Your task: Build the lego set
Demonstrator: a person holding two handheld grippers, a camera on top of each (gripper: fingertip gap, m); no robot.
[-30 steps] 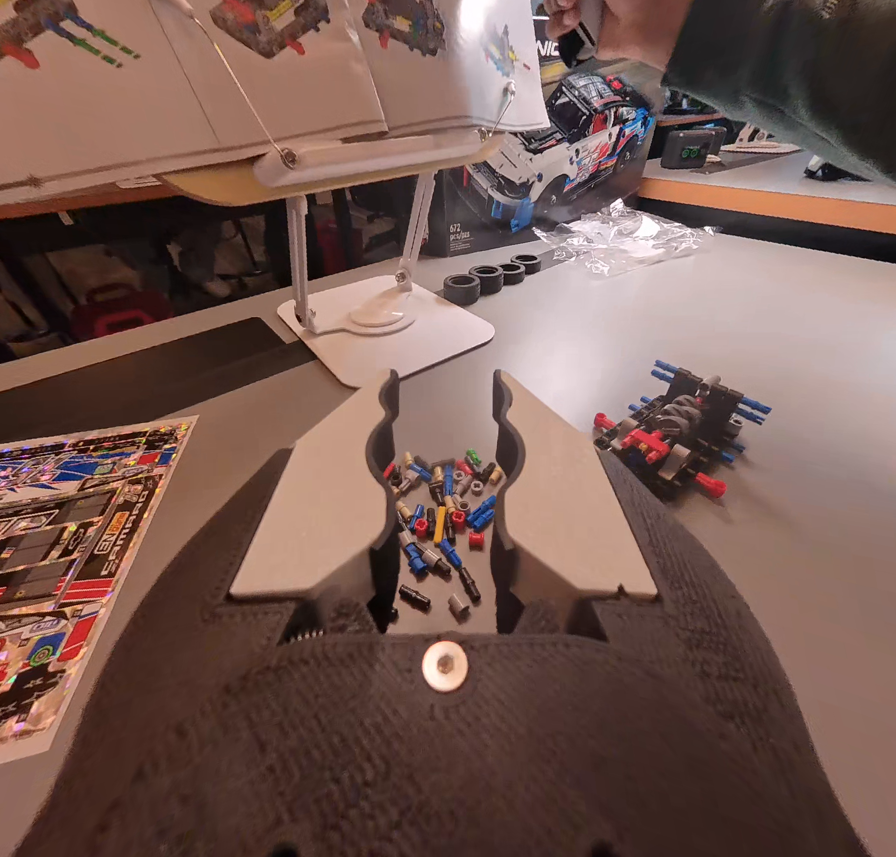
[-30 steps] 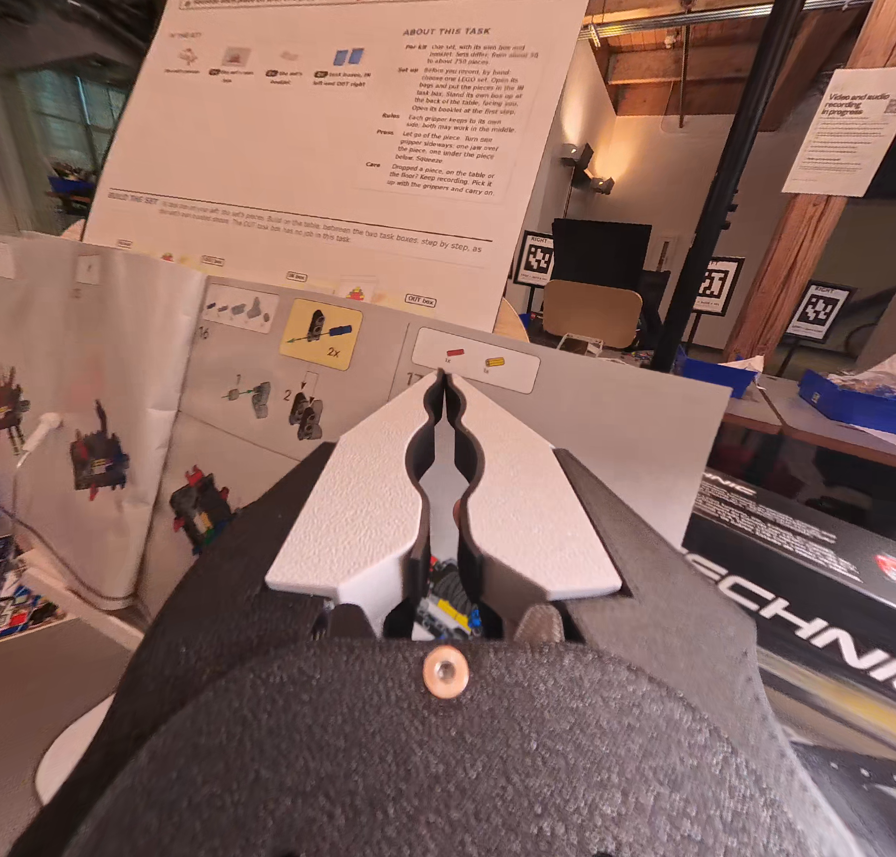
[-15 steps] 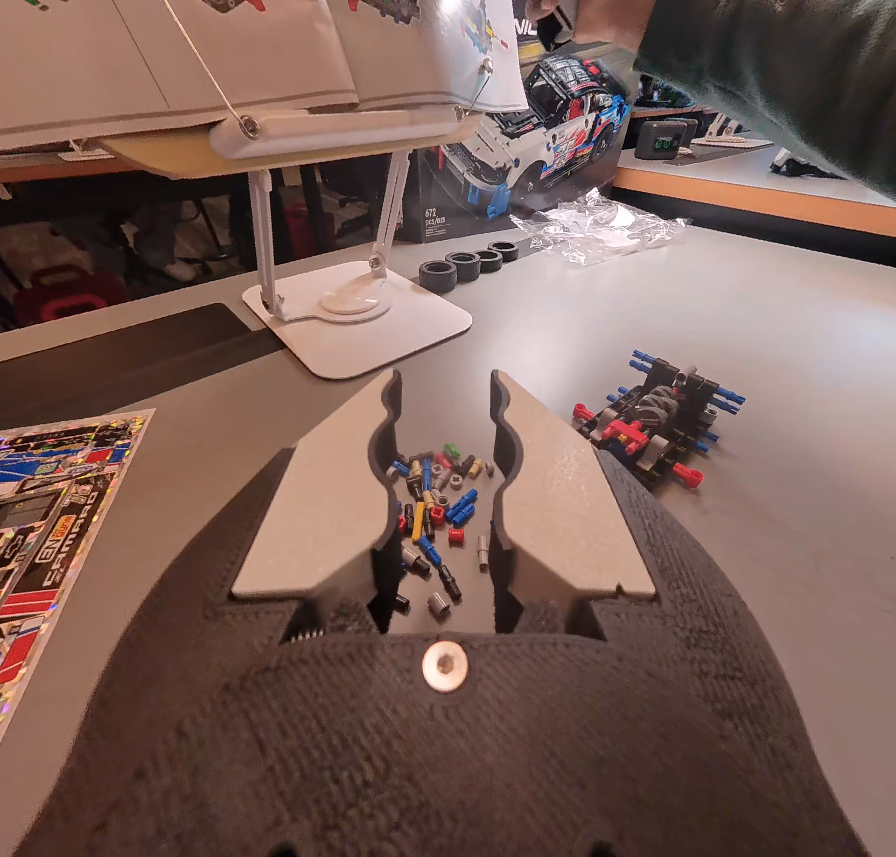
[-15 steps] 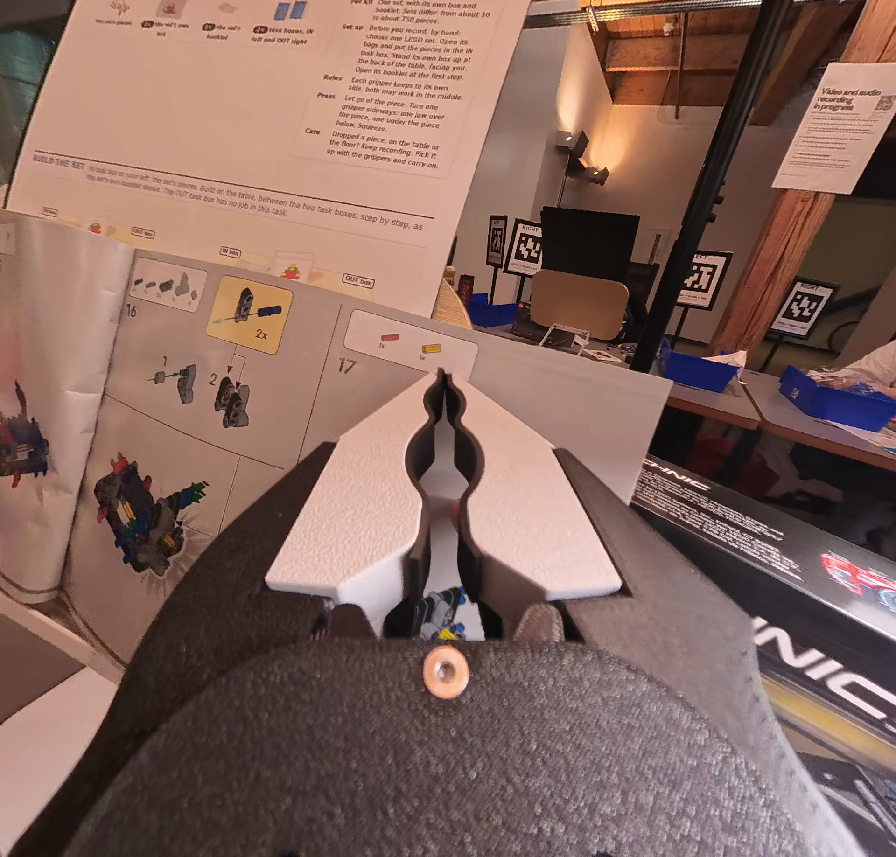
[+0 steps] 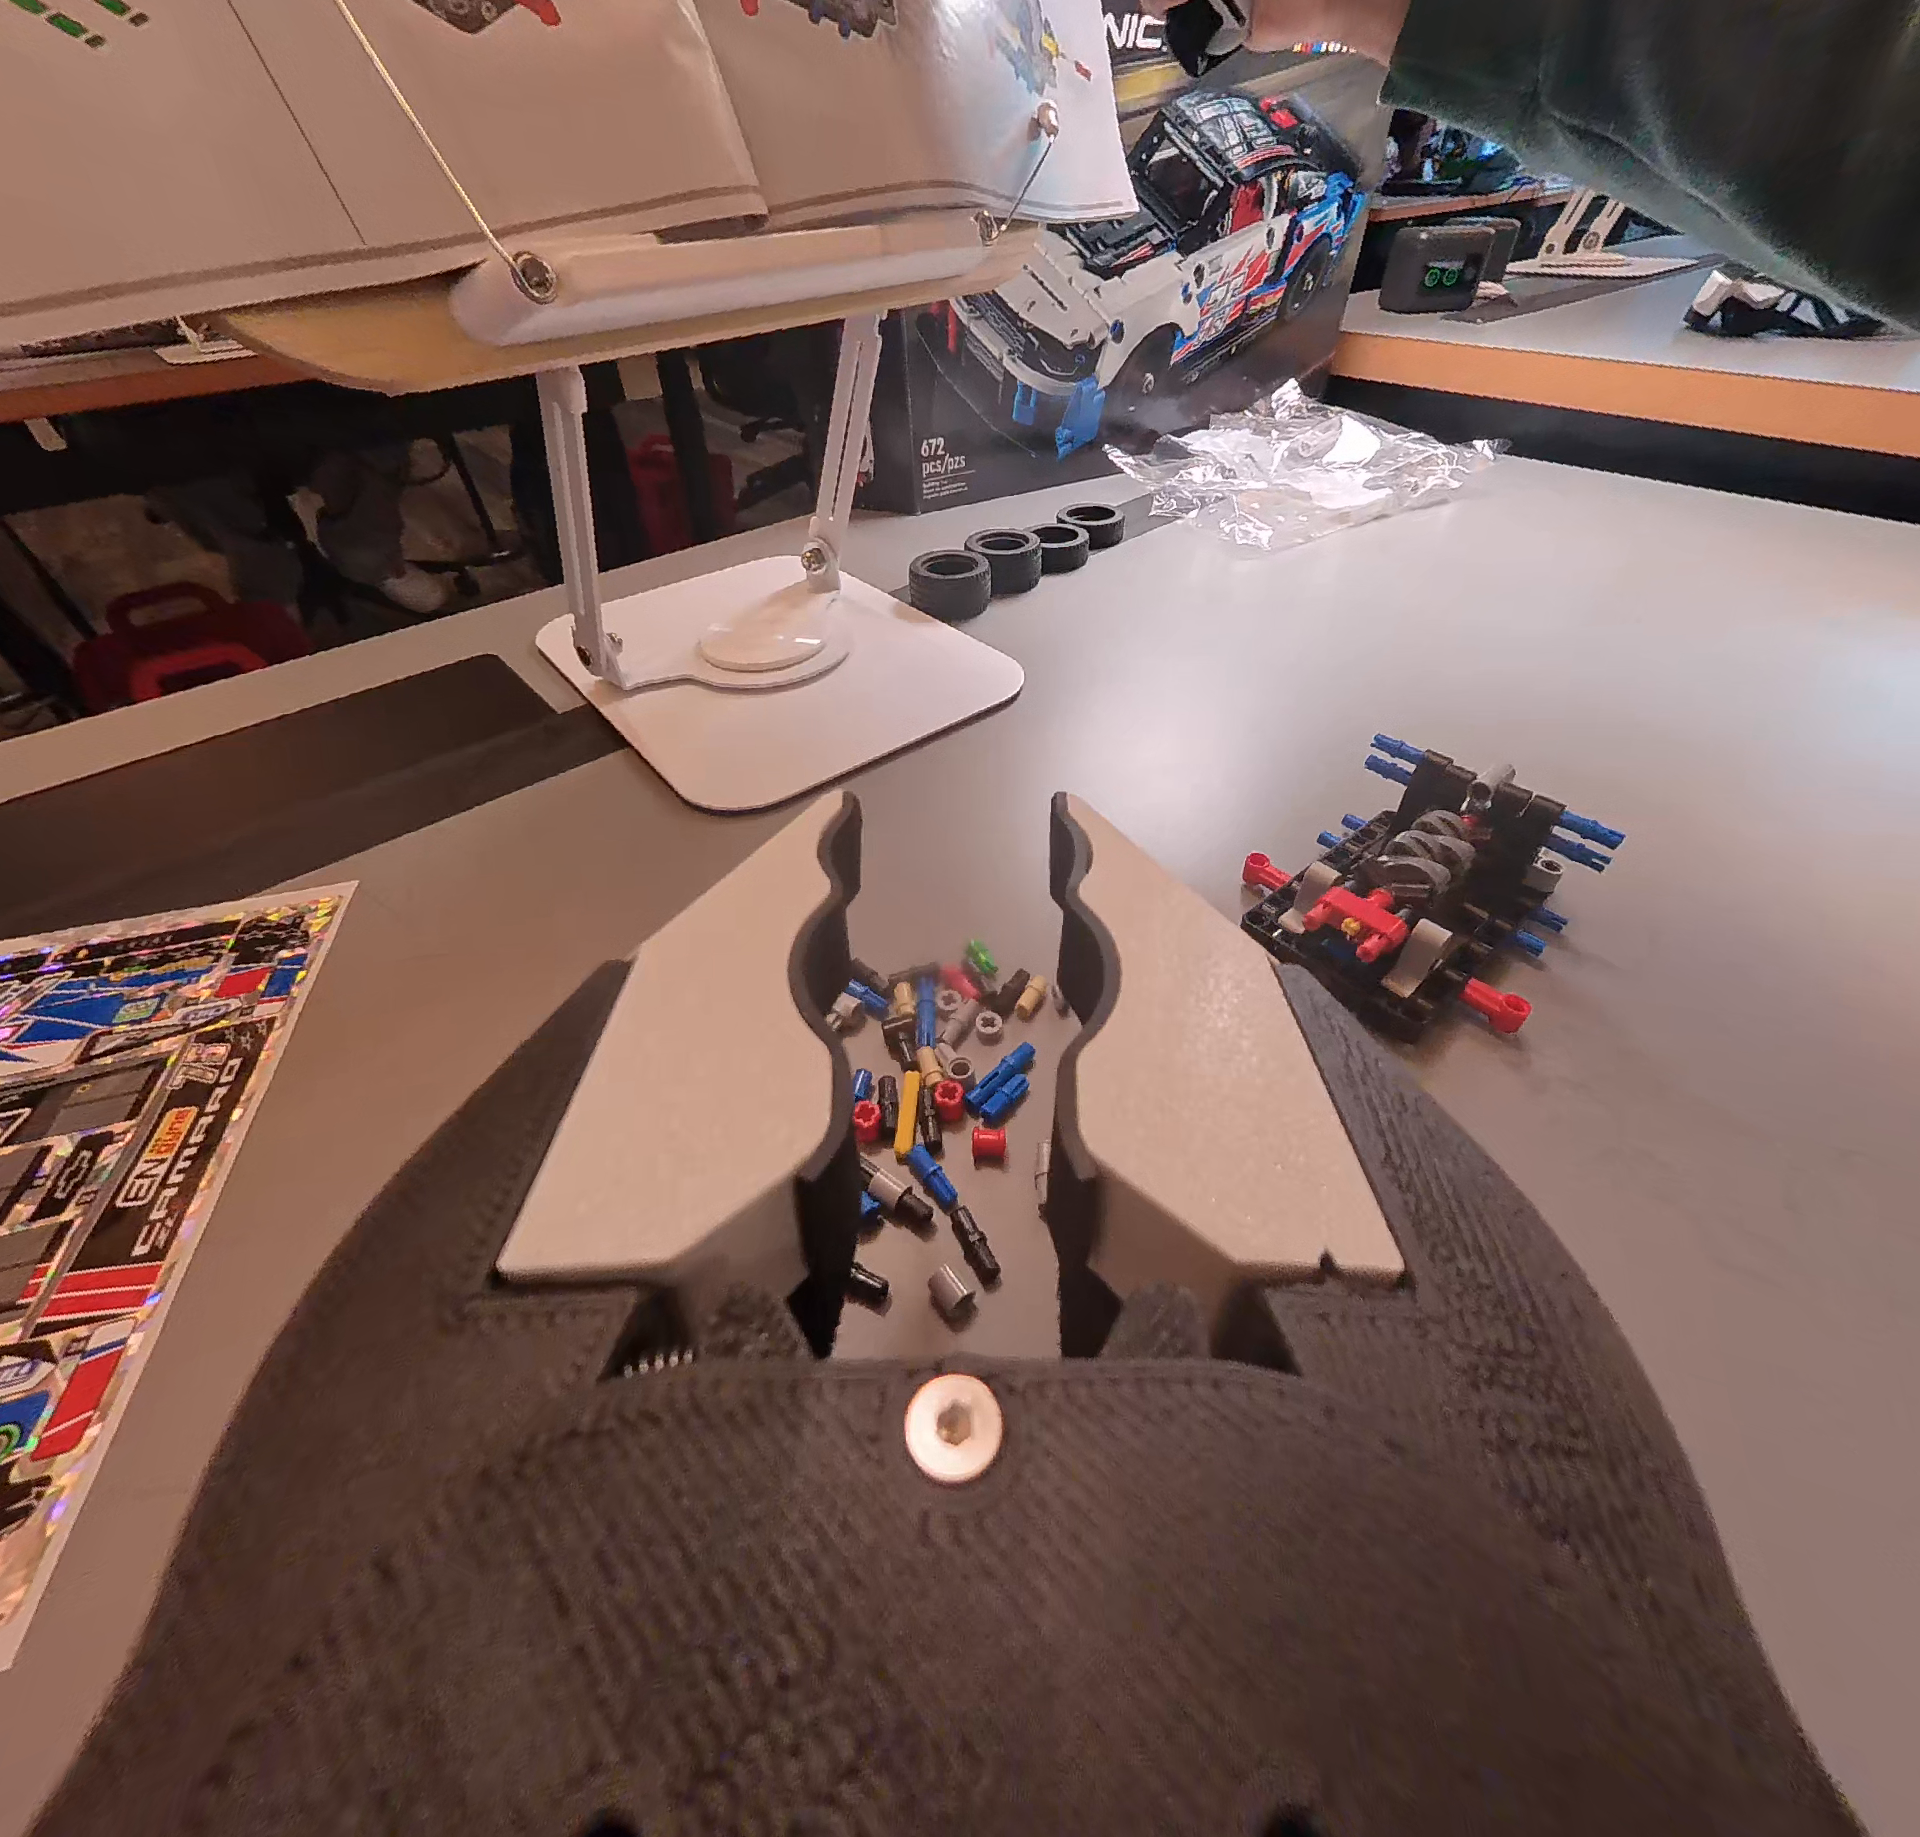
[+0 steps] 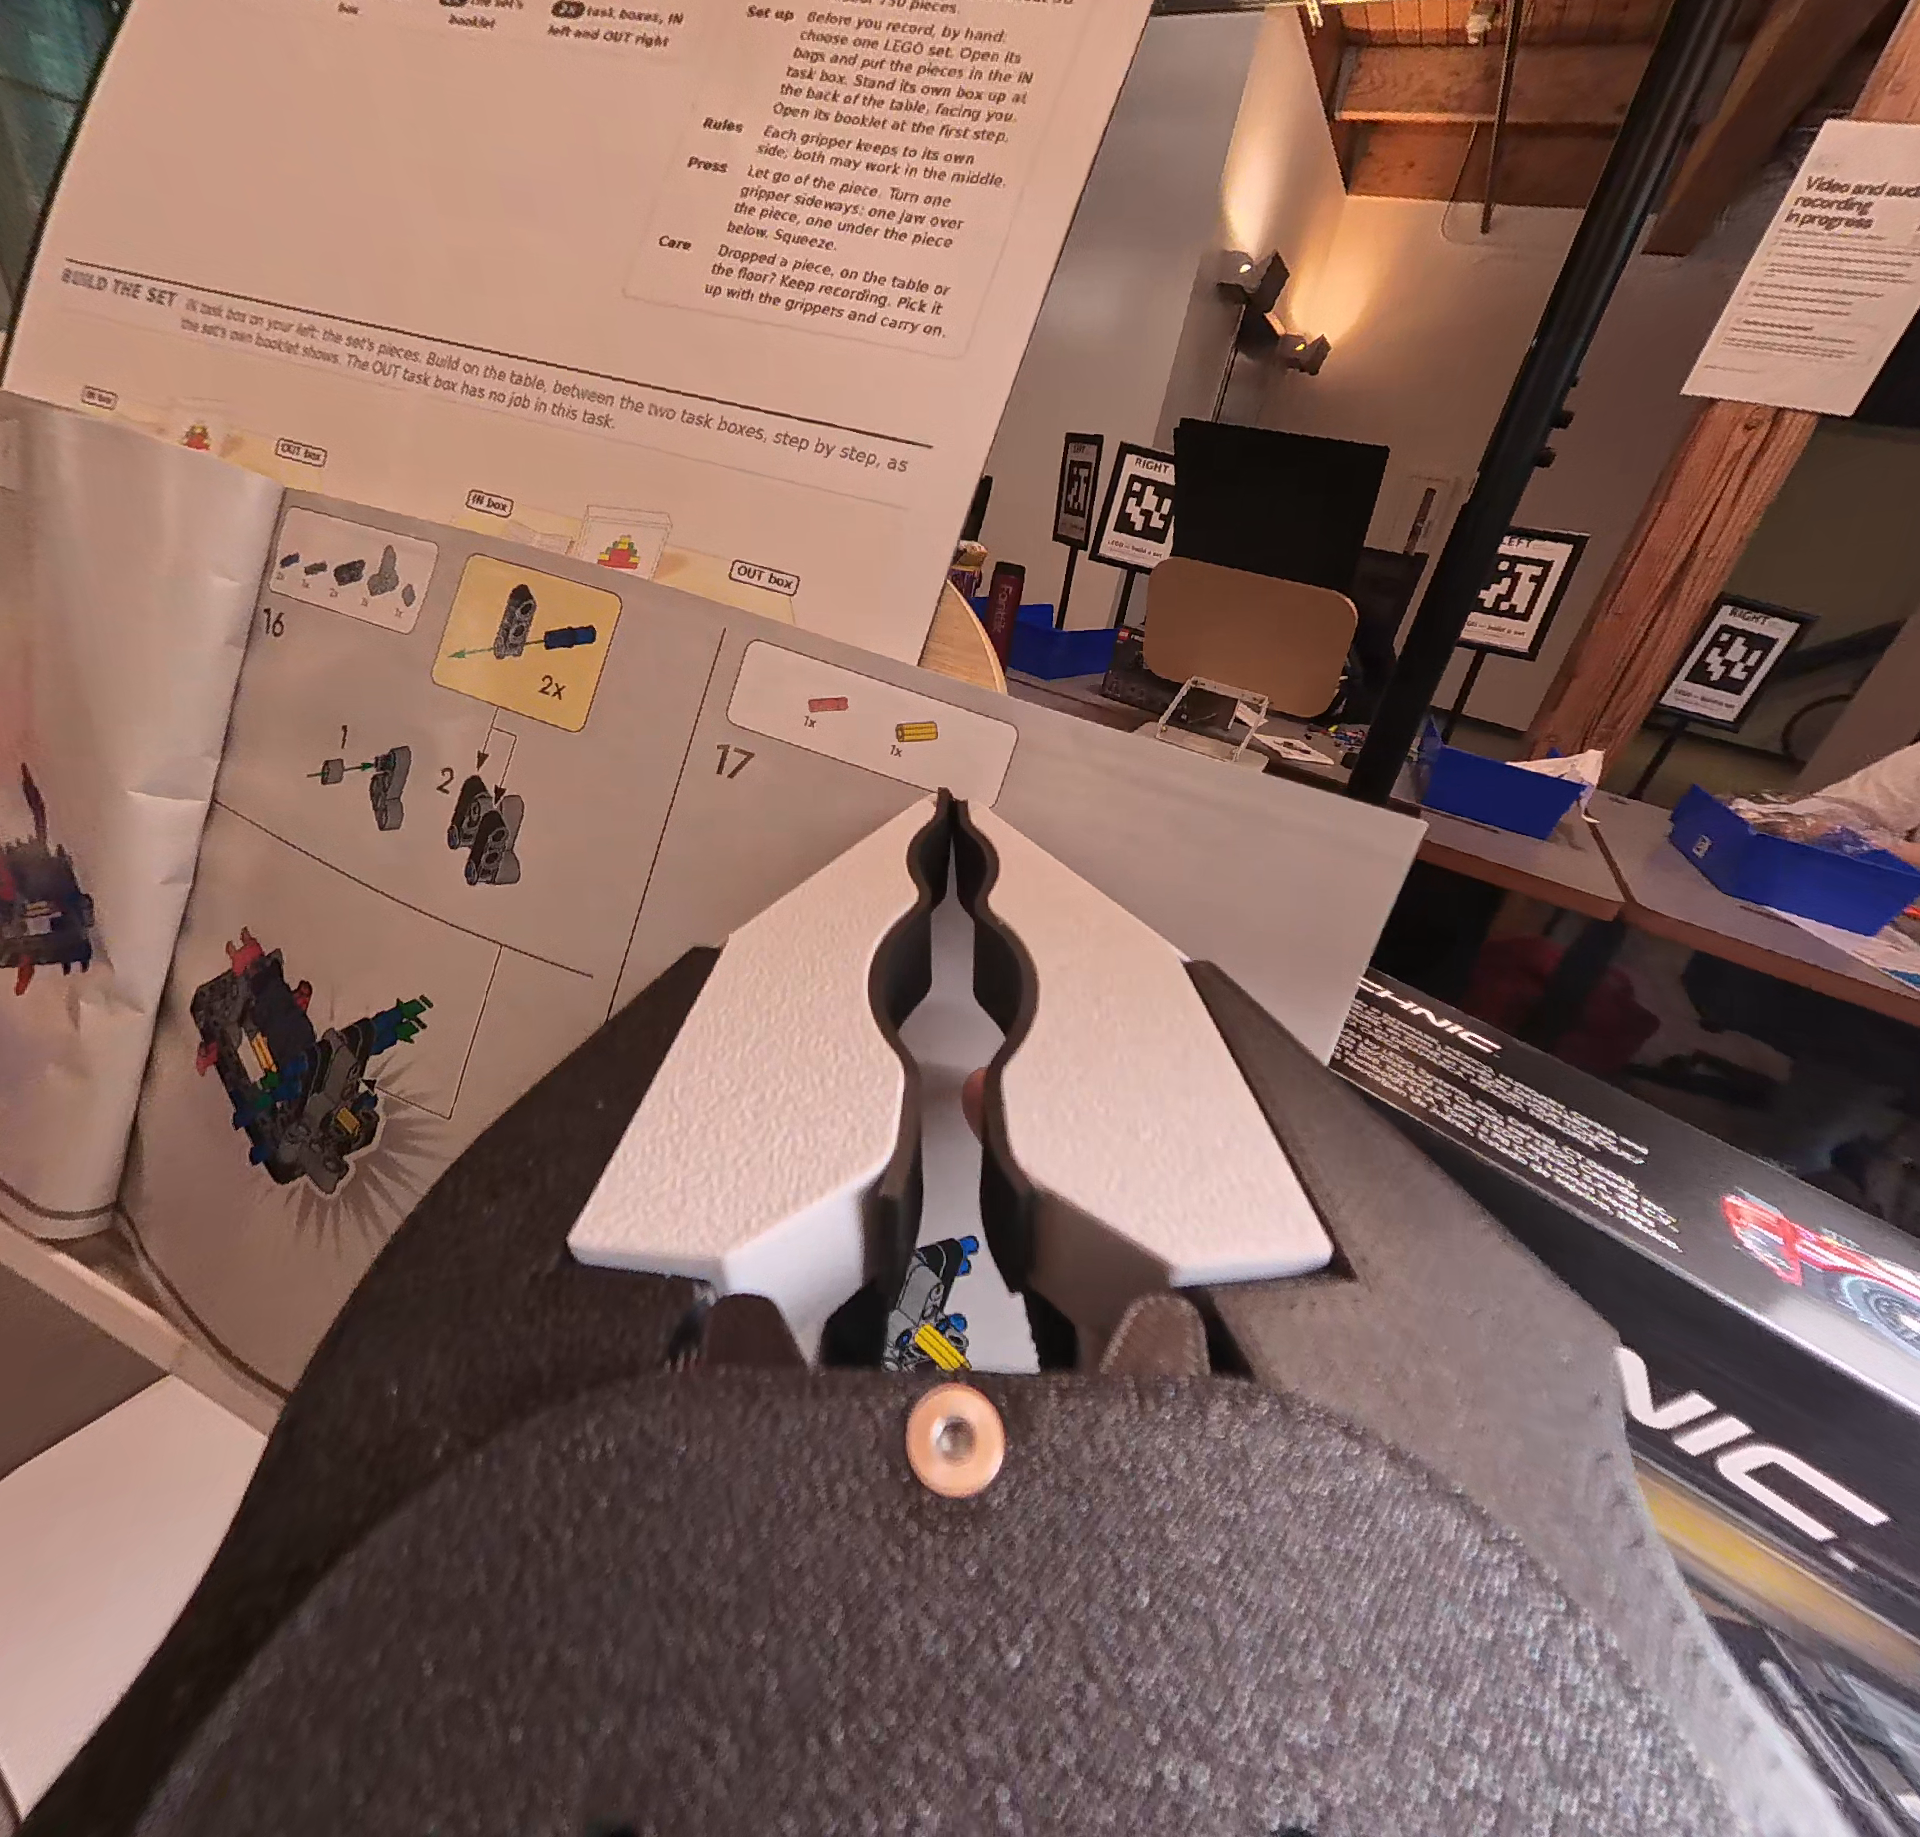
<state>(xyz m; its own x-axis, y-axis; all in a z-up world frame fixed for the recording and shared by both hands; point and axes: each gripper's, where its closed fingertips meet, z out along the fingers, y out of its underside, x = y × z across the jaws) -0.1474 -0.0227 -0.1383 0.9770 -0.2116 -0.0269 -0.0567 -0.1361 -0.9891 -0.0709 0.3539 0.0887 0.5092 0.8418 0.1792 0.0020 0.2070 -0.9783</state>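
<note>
We hold two grippers over a grey table (image 5: 1558, 644) with a toy car half built.

Our left gripper (image 5: 954, 831) hangs wide open and holds nothing, right above a heap of tiny coloured plastic pins (image 5: 940, 1070). The small black car frame with red and blue pegs (image 5: 1418, 878) sits to the right of the heap, apart from it. Our right gripper (image 6: 943, 802) is up by the open paper booklet on its white stand (image 6: 416, 800), tips pressed together; we cannot tell if they pinch the page.
</note>
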